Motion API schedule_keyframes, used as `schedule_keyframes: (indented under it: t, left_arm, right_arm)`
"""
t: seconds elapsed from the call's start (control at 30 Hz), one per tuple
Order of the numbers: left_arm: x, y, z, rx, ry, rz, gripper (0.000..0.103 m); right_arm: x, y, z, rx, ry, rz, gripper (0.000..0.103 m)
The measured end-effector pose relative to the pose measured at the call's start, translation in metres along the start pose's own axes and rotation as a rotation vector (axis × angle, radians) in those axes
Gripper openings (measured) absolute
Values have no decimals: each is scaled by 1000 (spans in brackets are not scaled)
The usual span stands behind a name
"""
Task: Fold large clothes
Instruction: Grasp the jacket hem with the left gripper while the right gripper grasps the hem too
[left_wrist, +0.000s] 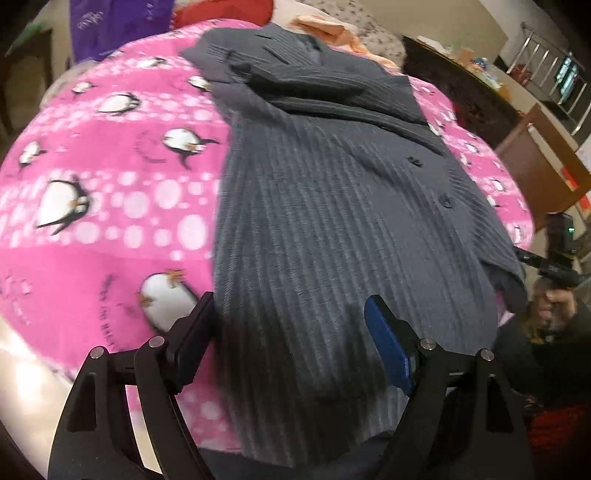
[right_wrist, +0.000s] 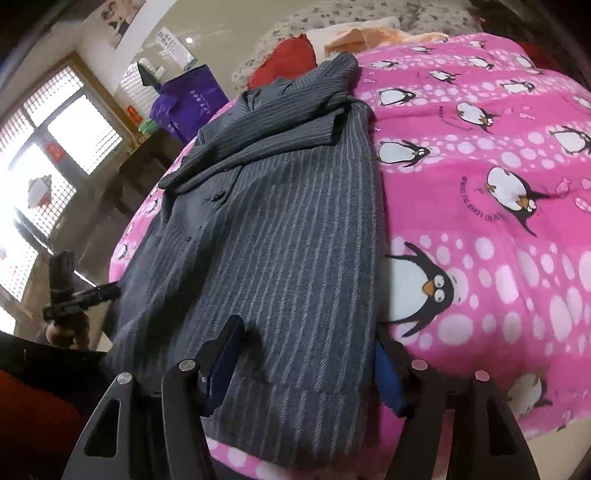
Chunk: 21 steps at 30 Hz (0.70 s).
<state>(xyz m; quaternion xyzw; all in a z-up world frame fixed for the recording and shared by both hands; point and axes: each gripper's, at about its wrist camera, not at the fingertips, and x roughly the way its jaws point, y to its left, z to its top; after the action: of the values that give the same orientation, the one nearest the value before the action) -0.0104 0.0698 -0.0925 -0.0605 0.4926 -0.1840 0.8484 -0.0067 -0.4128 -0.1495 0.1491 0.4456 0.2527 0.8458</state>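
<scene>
A grey pinstriped jacket (left_wrist: 332, 206) lies lengthwise on a pink penguin blanket (left_wrist: 103, 192), collar at the far end, sides folded in to a long strip. My left gripper (left_wrist: 291, 332) is open just above the jacket's near hem at its left edge. In the right wrist view the jacket (right_wrist: 280, 236) shows again on the blanket (right_wrist: 498, 184). My right gripper (right_wrist: 306, 354) is open over the near hem at its right edge, fingers astride the cloth. The right gripper also shows in the left wrist view (left_wrist: 561, 258), and the left one in the right wrist view (right_wrist: 70, 291).
Red (right_wrist: 284, 59), orange (right_wrist: 369, 37) and speckled bedding lie beyond the collar. A purple bag (right_wrist: 188, 99) stands on dark furniture by the window (right_wrist: 48, 155). A dark cabinet (left_wrist: 461, 96) with clutter stands at far right in the left wrist view.
</scene>
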Motion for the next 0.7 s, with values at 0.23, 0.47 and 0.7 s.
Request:
schedule_keyframes:
  t: [0.23, 0.47, 0.7]
  left_arm:
    - [7, -6, 9, 1, 8, -28, 80]
    - [10, 3, 19, -10, -25, 75, 59]
    - [12, 2, 17, 5, 11, -77, 28]
  right_arm:
    - [-8, -3, -2, 37, -25, 136, 58]
    - [-4, 1, 0, -6, 12, 88, 43]
    - [1, 11, 4, -74, 29, 76, 33]
